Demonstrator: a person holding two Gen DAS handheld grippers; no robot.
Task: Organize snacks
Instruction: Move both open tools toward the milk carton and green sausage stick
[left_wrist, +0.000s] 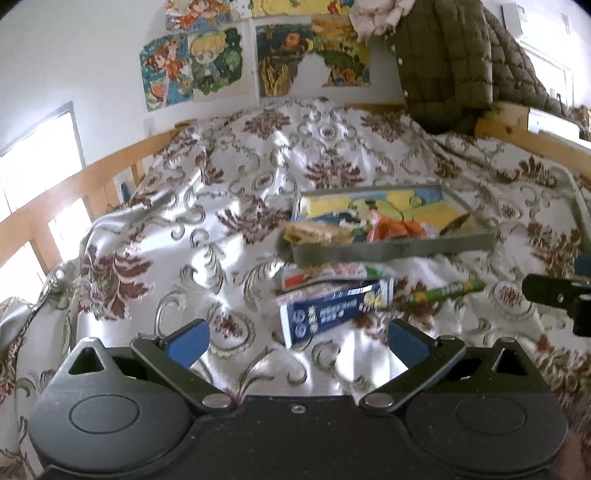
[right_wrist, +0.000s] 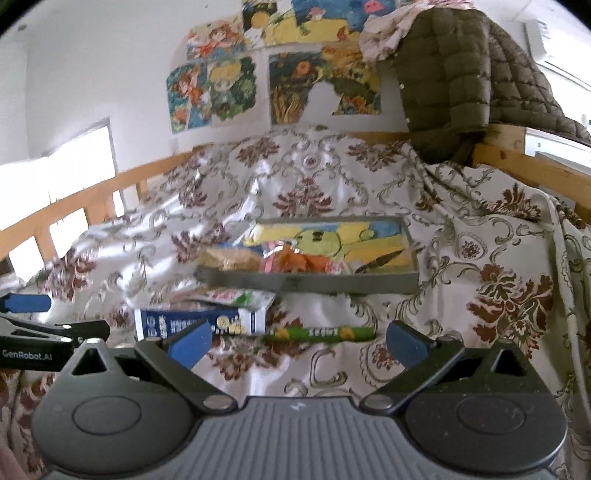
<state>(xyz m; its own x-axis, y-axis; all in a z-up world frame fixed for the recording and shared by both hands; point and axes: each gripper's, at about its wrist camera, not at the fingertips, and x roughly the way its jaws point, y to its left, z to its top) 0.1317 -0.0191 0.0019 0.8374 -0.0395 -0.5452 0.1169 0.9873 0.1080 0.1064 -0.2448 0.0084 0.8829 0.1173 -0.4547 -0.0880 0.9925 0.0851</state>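
Both the left gripper (left_wrist: 297, 341) and right gripper (right_wrist: 297, 341) are held wide apart and empty. A blue box (right_wrist: 199, 320), green stick pack (right_wrist: 319, 333) and white packet (right_wrist: 236, 297) lie unsorted before the tray (right_wrist: 310, 283), partly filled. Tray contents are blurred.

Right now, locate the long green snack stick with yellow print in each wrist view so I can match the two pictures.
Left wrist view: the long green snack stick lies right of centre on the floral bedspread, right of the blue rectangular box.
Right wrist view: it lies at centre, just ahead of the open fingers.
Shared landmark: the shallow grey tray sits just beyond it in both.
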